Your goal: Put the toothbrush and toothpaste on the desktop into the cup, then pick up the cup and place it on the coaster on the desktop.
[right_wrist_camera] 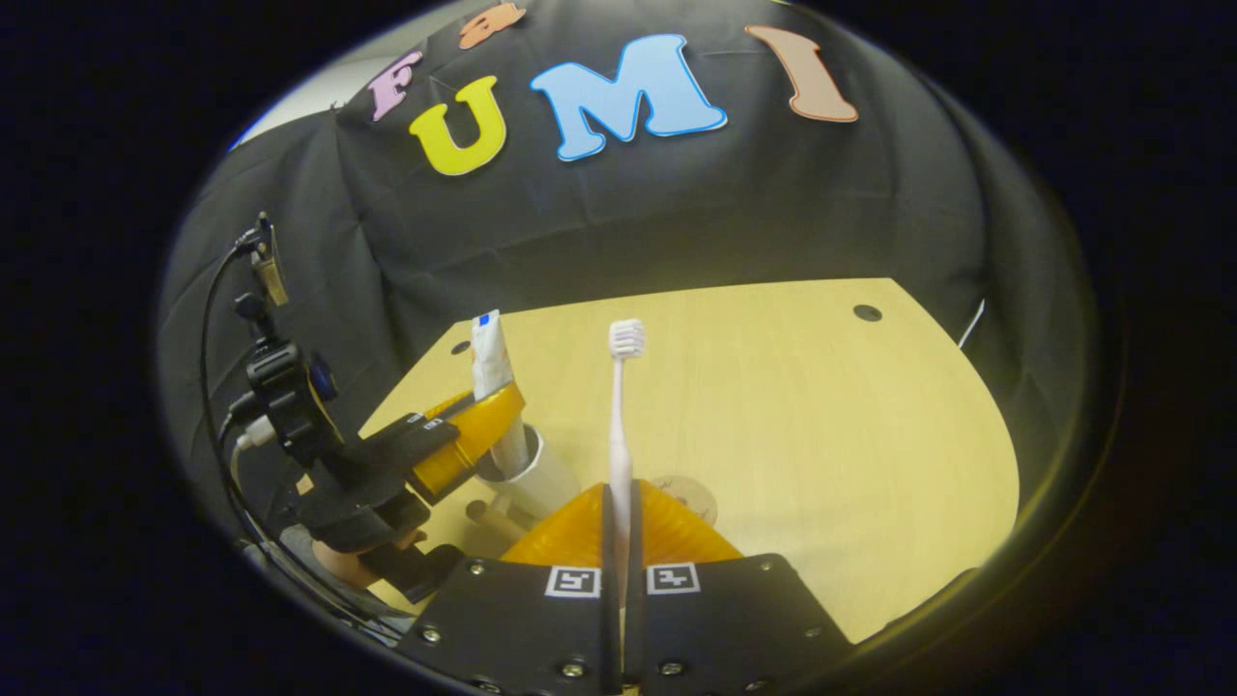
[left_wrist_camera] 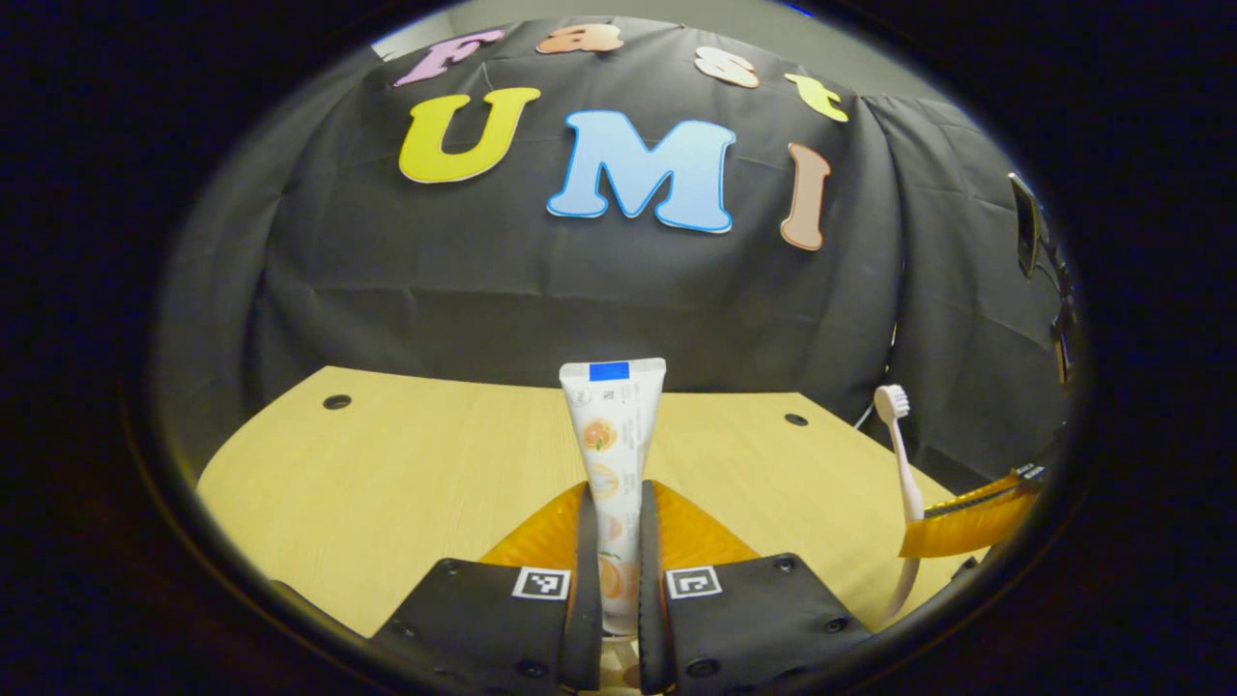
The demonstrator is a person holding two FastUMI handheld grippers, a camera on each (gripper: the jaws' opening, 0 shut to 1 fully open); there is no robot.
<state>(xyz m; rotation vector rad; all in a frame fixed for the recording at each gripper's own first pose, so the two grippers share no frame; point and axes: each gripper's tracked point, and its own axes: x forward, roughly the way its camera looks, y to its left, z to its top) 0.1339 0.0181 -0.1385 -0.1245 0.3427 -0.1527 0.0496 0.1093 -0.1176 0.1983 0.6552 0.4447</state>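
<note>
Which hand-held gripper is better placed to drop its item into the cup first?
Left. Its toothpaste tube already hangs over the cup; the right hand-held gripper holds the toothbrush off to the side.

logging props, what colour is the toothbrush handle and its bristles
Pale pink handle, white bristles on the toothbrush, held upright in the right gripper; clearest in the right gripper view.

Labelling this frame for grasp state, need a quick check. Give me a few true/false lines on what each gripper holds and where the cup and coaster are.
1. The left gripper is shut on the toothpaste. True.
2. The toothbrush lies flat on the desktop. False: the right gripper holds it upright, bristles up.
3. The toothpaste's lower end is at the mouth of the cup. True.
4. The cup stands on the coaster. False: it stands beside the coaster.
5. The right gripper is open. False: it is shut on the toothbrush.
</note>
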